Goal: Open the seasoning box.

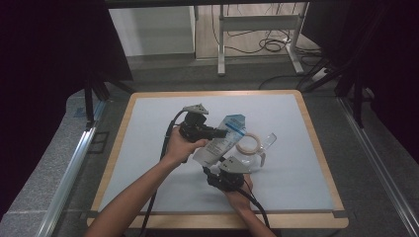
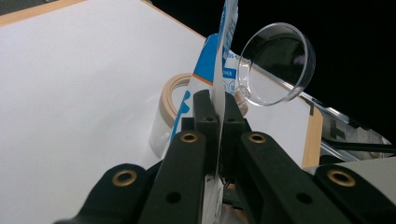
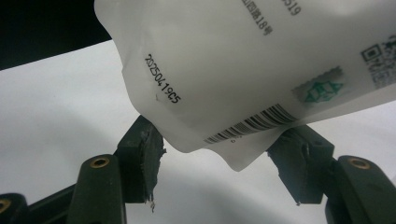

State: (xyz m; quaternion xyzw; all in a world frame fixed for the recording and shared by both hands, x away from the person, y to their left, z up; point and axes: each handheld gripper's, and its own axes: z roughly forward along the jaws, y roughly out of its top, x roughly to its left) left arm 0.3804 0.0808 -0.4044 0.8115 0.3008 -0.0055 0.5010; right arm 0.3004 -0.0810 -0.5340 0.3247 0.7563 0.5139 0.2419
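High view: above, facing forward and down on the bench (image 1: 148,148).
Gripper views: close along their jaws.
Shared: pouch (image 1: 221,140), mid-frame in all three.

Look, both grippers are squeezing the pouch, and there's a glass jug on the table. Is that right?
Not quite. The left gripper does squeeze the pouch, but the right gripper stands open, its jaws either side of the pouch's bottom corner, as the right gripper view shows. The glass jug is there.
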